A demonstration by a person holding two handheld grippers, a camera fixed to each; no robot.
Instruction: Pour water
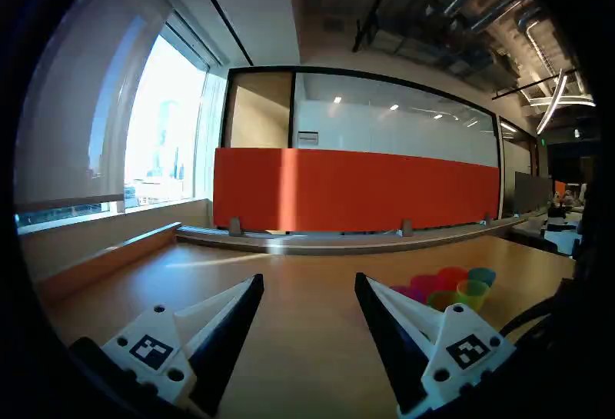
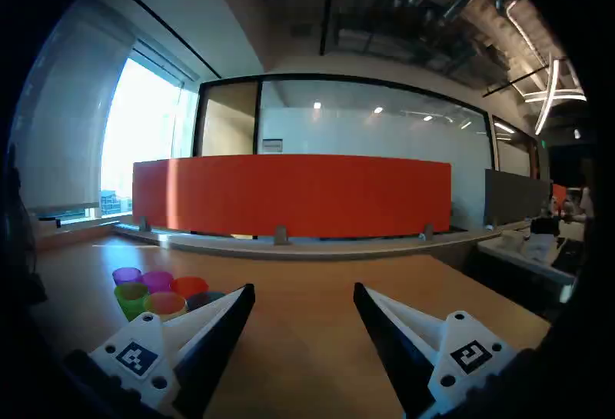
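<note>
Two grippers, both spread wide and empty: the left gripper (image 1: pixel 307 280) and the right gripper (image 2: pixel 304 288) hover low over the wooden table (image 1: pixel 307 357), level and facing forward, seemingly poised for a first reach. One cluster of coloured cups (image 1: pixel 448 284), the task's things, stands packed side by side on the table between them, right of the left fingers and left of the right; whether any holds water cannot be told. Beyond, an orange divider (image 1: pixel 354 188) lines the far edge beside a bright window (image 1: pixel 161 142), neither obstructing; the cups' tight packing looks the likelier hindrance.
</note>
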